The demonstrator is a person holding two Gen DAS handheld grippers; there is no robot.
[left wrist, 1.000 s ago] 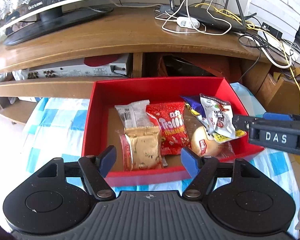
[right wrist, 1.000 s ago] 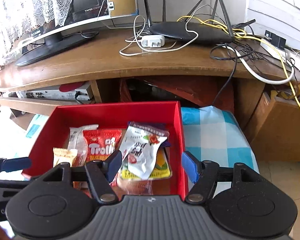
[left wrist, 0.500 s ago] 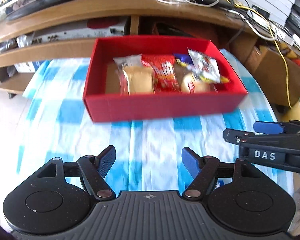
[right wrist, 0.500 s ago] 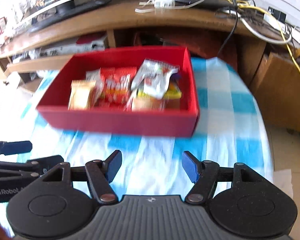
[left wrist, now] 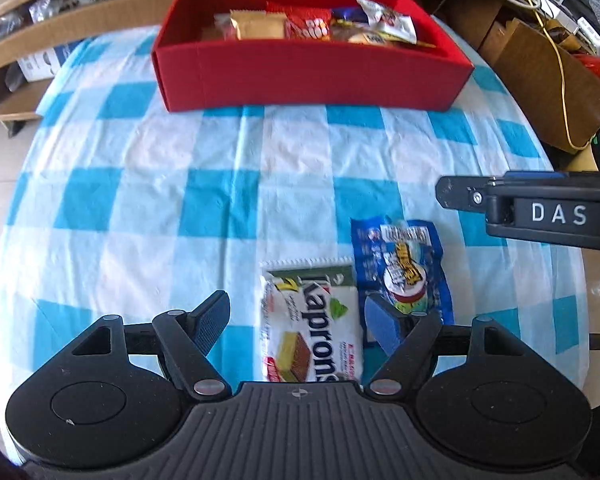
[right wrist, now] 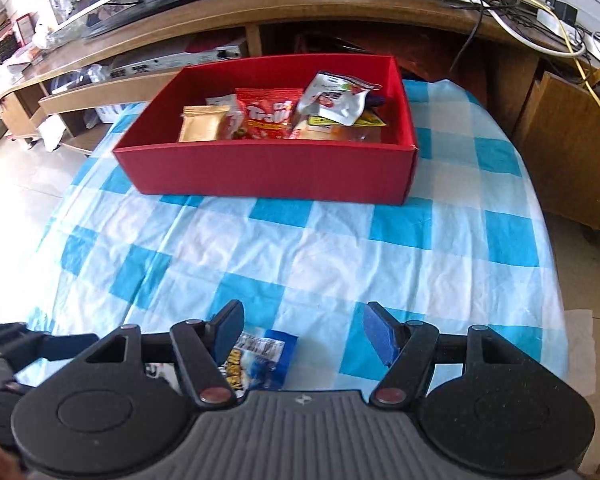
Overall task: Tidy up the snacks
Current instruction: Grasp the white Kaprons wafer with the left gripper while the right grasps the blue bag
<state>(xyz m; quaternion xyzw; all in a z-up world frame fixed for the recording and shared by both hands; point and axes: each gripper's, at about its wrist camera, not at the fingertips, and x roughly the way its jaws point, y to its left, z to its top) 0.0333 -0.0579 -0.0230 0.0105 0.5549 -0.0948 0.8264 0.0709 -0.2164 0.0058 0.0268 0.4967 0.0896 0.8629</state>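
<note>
A red box (left wrist: pixel 312 76) (right wrist: pixel 268 168) holding several snack packets stands at the far side of the blue checked tablecloth (left wrist: pixel 172 184). Two packets lie on the cloth close to me: a white wafer packet (left wrist: pixel 312 324) and a blue packet (left wrist: pixel 400 264) (right wrist: pixel 260 356). My left gripper (left wrist: pixel 296 320) is open above the cloth, the wafer packet lying between its fingers and untouched. My right gripper (right wrist: pixel 304 328) is open and empty, the blue packet just under its left finger (right wrist: pixel 228 326). The right gripper's side shows at the right of the left wrist view.
A wooden TV stand (right wrist: pixel 340 8) with a monitor, router and tangled cables runs behind the table. A cardboard box (left wrist: pixel 548 80) sits at the right, off the table's edge. Bare checked cloth spreads between the red box and the near packets.
Both grippers have pulled back from over the red box and tilted down toward the near cloth. The wafer packet and the blue packet have come into view.
</note>
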